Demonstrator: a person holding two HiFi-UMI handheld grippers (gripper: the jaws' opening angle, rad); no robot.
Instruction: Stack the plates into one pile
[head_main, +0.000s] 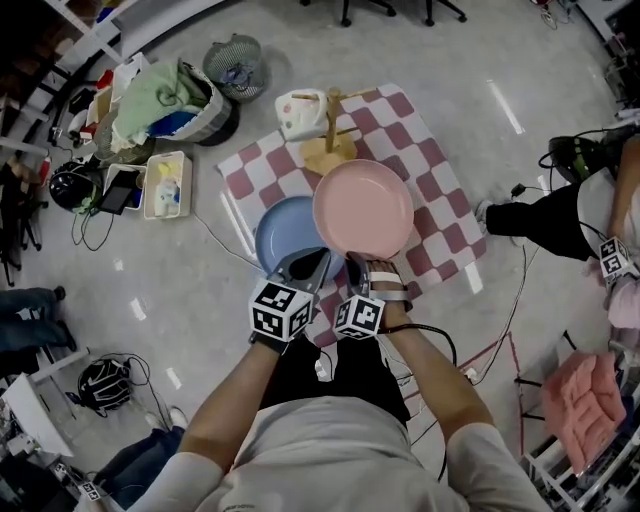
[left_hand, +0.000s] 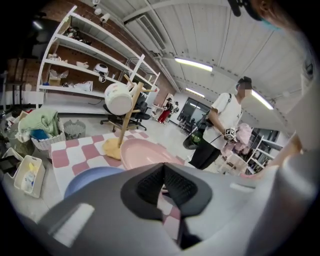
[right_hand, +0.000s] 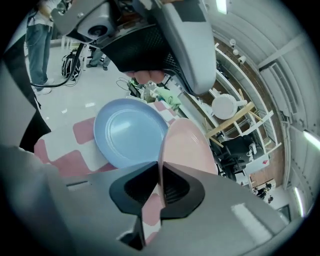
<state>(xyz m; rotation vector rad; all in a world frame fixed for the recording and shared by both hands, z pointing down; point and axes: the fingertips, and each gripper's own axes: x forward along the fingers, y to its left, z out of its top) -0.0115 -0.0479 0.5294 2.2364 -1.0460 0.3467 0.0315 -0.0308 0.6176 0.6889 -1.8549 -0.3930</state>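
Observation:
A pink plate (head_main: 362, 208) hangs tilted above the red-and-white checked cloth (head_main: 440, 200), its near rim clamped in my right gripper (head_main: 358, 270). In the right gripper view the rim (right_hand: 161, 160) runs edge-on between the pads. Beside it a blue plate (head_main: 283, 232) lies flat on the cloth, partly under the pink one. My left gripper (head_main: 310, 264) hovers over the blue plate's near edge. Its pads (left_hand: 150, 182) meet with nothing between them, and the blue plate (left_hand: 90, 177) sits below and to their left.
A wooden mug stand (head_main: 330, 140) with a white mug (head_main: 298, 113) stands at the cloth's far end. A wire bin (head_main: 237, 66), a basket of clothes (head_main: 165, 100) and a white tray (head_main: 166, 184) sit on the floor to the left. A person (head_main: 575, 210) is at the right. Cables cross the floor.

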